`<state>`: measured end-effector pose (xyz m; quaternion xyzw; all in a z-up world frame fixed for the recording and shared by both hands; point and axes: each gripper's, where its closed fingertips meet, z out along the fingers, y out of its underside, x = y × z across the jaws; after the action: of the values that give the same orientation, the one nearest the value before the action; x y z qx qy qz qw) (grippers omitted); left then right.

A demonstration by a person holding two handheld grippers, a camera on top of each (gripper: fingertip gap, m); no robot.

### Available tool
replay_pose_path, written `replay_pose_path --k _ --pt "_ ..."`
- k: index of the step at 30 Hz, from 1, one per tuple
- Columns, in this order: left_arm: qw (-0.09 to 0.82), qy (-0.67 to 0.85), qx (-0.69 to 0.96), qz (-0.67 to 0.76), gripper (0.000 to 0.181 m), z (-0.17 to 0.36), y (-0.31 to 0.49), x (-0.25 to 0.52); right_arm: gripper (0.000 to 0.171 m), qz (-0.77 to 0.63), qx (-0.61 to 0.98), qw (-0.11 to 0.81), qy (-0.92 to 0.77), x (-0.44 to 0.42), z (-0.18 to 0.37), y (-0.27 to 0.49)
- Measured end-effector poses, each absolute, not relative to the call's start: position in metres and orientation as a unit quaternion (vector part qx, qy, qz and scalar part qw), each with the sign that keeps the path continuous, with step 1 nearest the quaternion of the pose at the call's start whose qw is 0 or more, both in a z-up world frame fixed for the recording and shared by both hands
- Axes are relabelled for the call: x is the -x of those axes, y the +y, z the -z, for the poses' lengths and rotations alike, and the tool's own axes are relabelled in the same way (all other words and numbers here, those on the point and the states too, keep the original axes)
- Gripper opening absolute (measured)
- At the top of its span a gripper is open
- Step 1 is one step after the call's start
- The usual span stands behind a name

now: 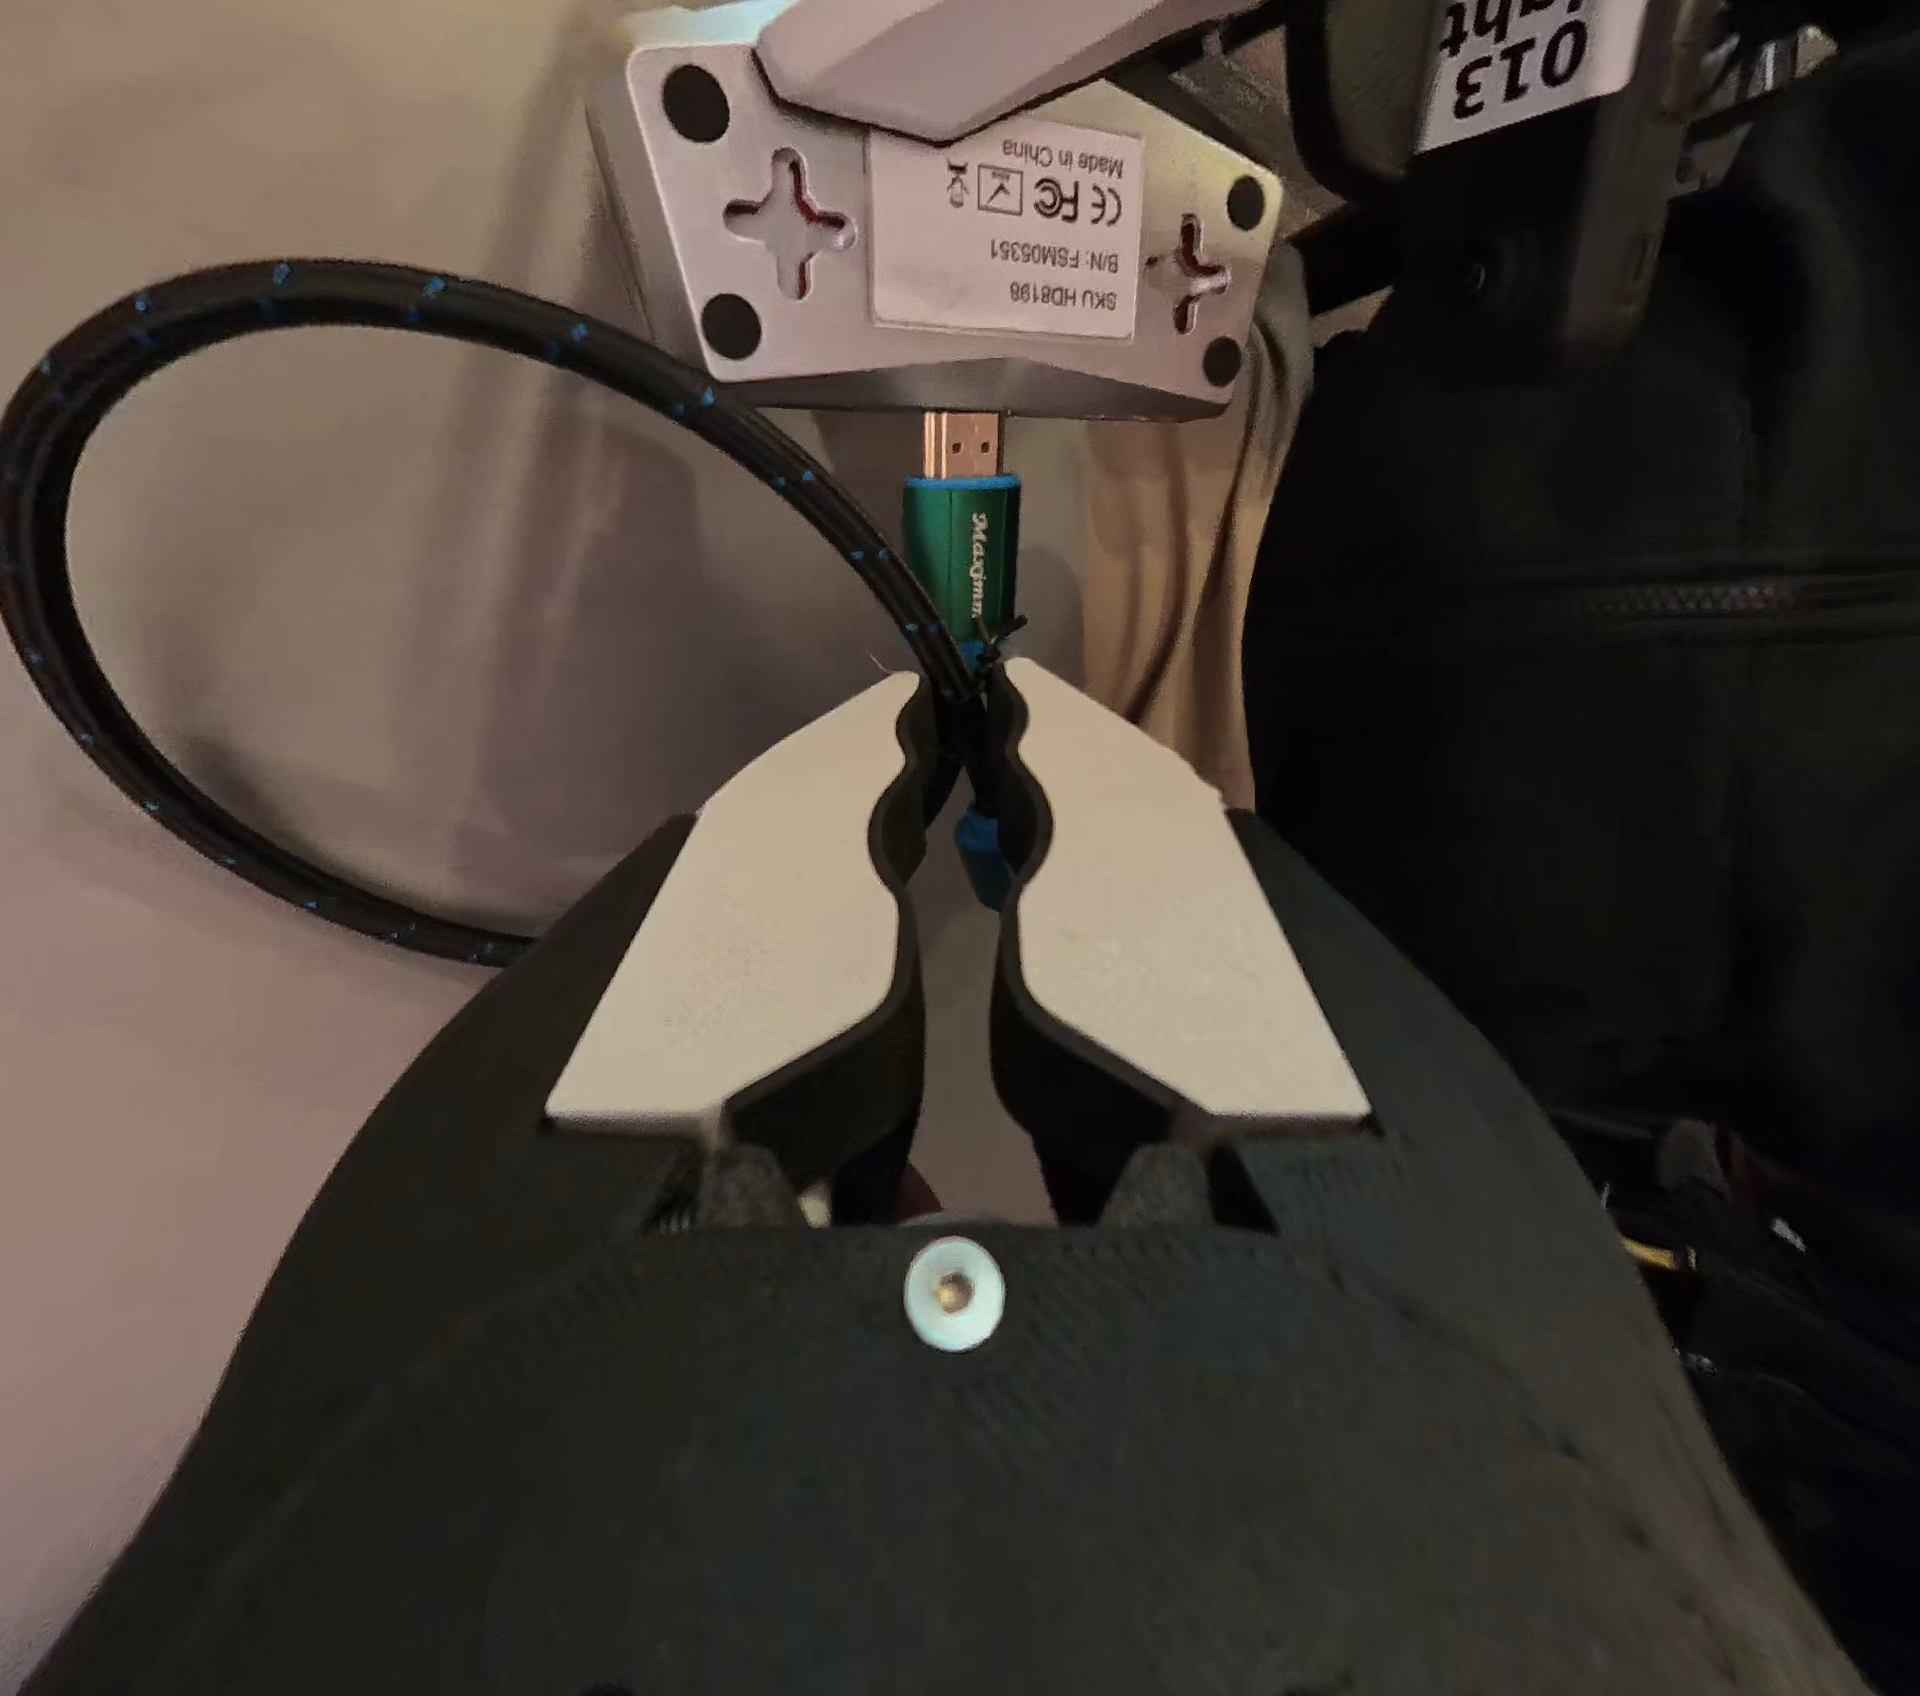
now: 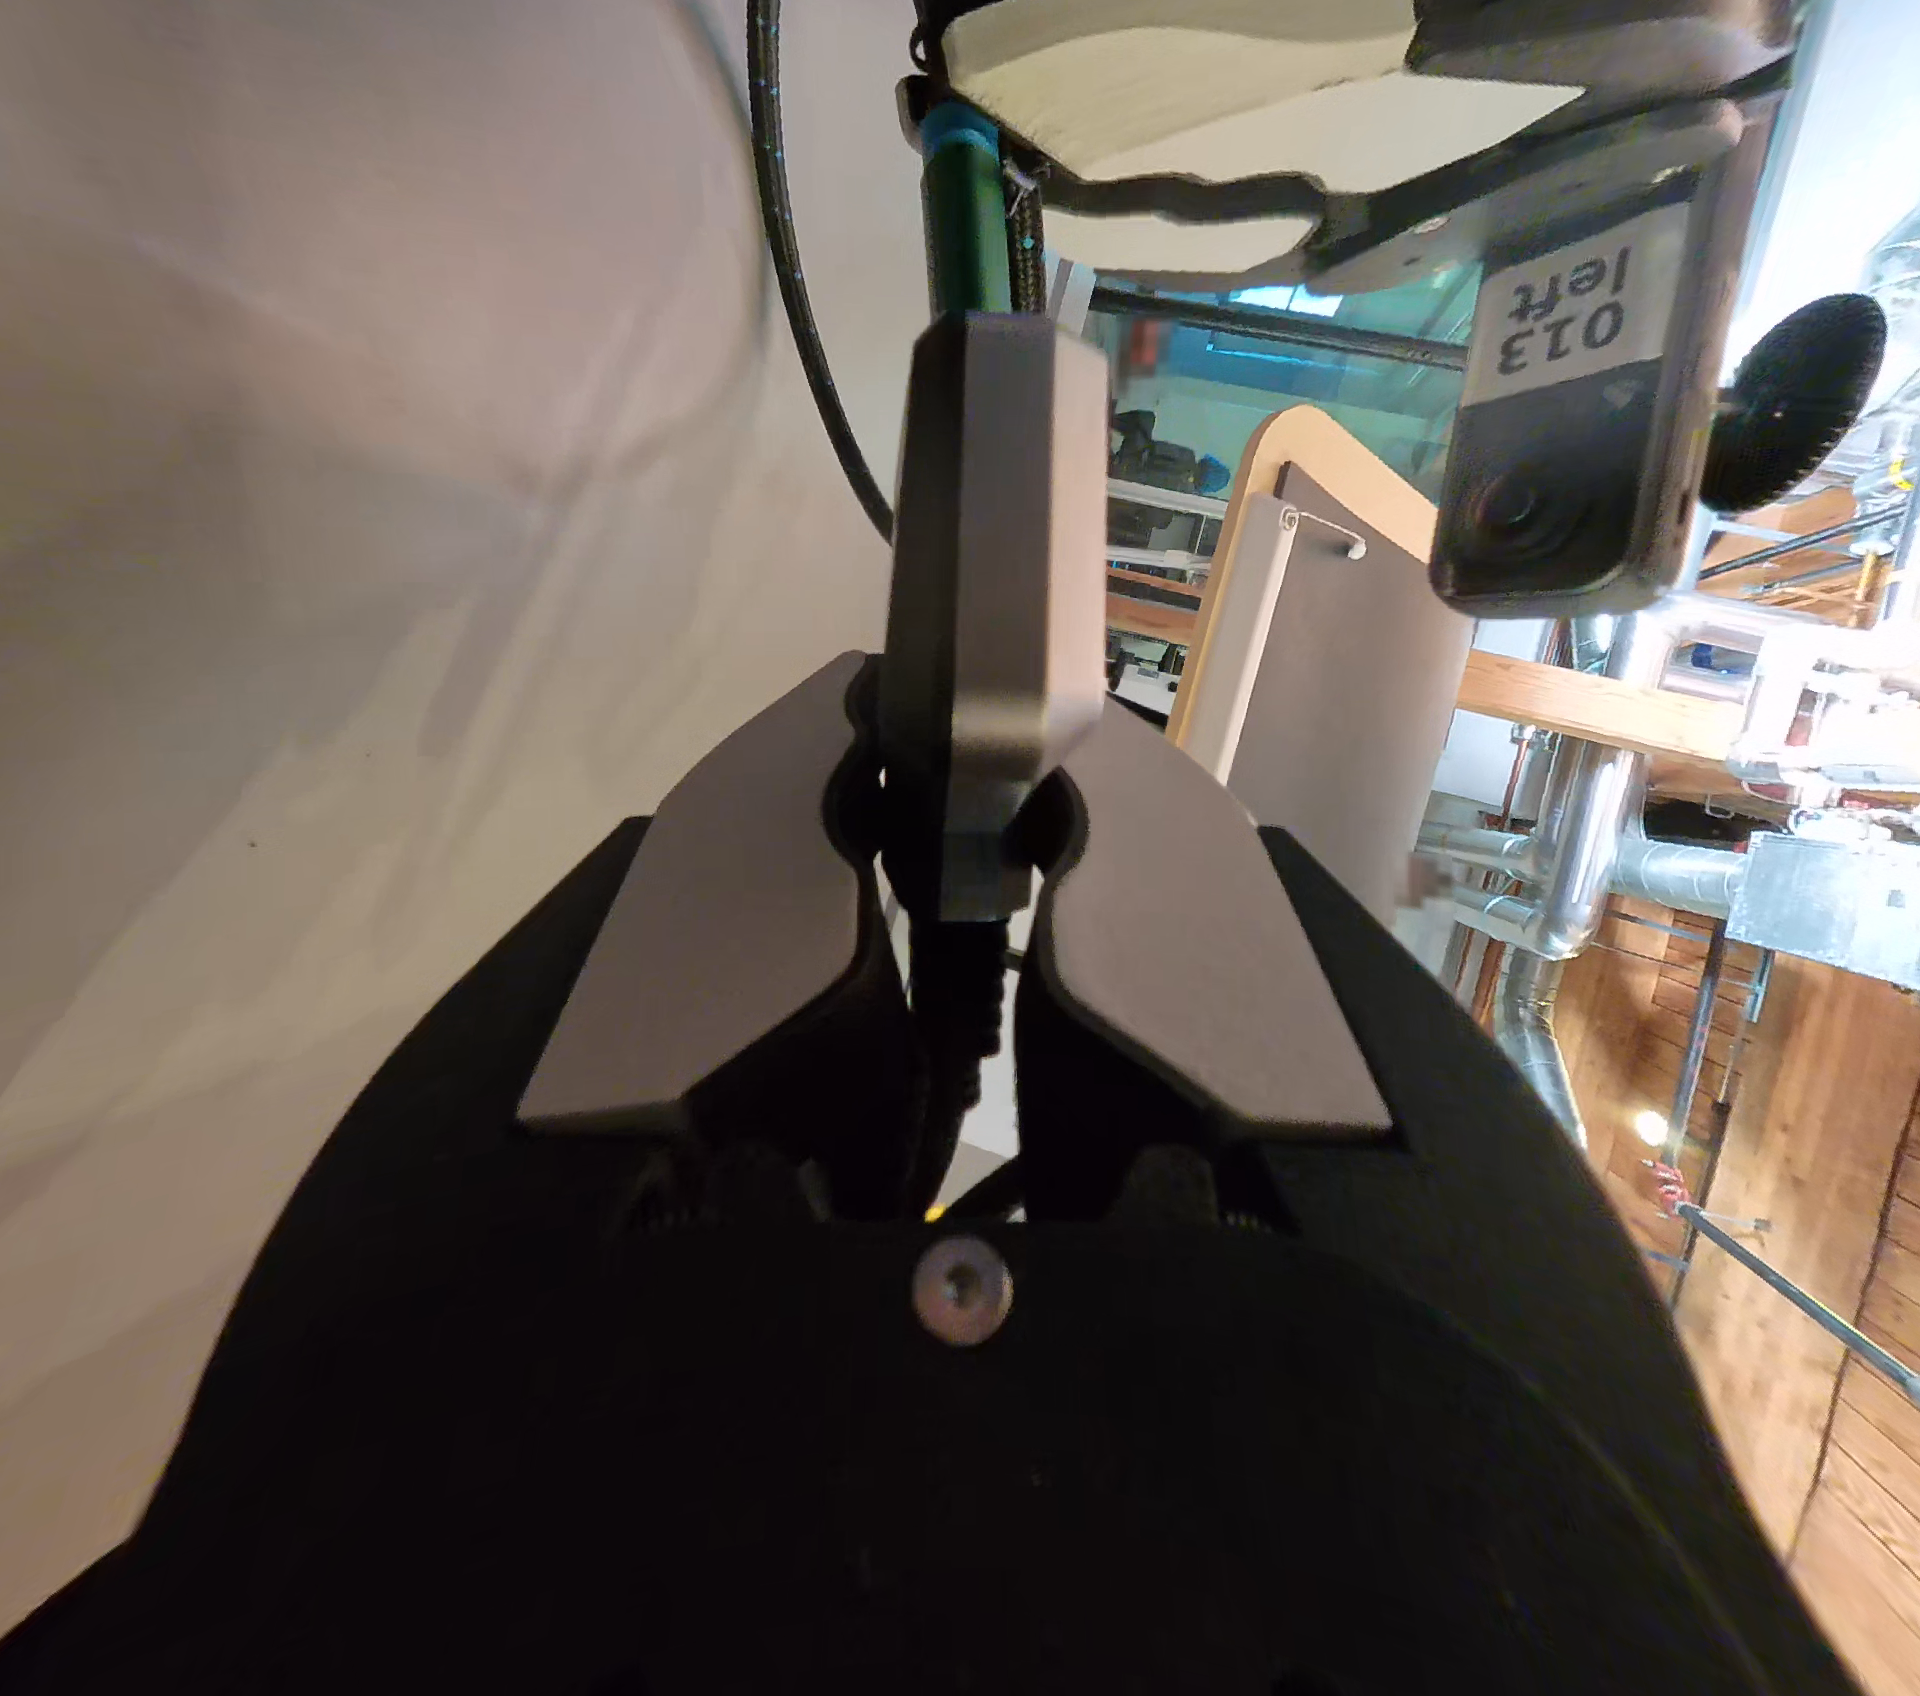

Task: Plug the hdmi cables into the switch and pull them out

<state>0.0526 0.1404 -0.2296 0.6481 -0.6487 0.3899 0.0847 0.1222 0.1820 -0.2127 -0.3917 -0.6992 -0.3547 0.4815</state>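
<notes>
The left hand-held gripper (image 1: pixel 964 690) is pinching the black braided cable (image 1: pixel 156 358) just behind its green plug (image 1: pixel 961 566), its fingers nearly closed. The plug's gold tip is sitting partly inside a port of the silver switch (image 1: pixel 935 264) (its labelled underside is facing the left camera). The right hand-held gripper (image 2: pixel 977 732) is clamping the switch (image 2: pixel 987 524) edge-on, in the air.

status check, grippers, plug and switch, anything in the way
Left gripper shut on cable behind green plug. Right gripper shut on switch. Plug tip at port, gold still exposed. Nothing blocking.
</notes>
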Motion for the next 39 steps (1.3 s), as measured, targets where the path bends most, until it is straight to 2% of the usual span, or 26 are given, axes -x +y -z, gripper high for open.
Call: replay_pose_path --k 13,24,39 --pt "0.097 -0.687 -0.611 -0.382 0.008 0.228 0.130 -0.054 0.022 0.337 0.382 0.486 -0.710 -0.121 0.205 0.179" --pt "0.149 -0.717 -0.569 -0.374 0.008 0.231 0.117 -0.050 0.022 0.341 0.364 0.479 -0.722 -0.120 0.208 0.175" --pt "0.148 -0.708 -0.565 -0.397 0.008 0.226 0.119 -0.053 0.022 0.339 0.359 0.490 -0.718 -0.124 0.206 0.174"
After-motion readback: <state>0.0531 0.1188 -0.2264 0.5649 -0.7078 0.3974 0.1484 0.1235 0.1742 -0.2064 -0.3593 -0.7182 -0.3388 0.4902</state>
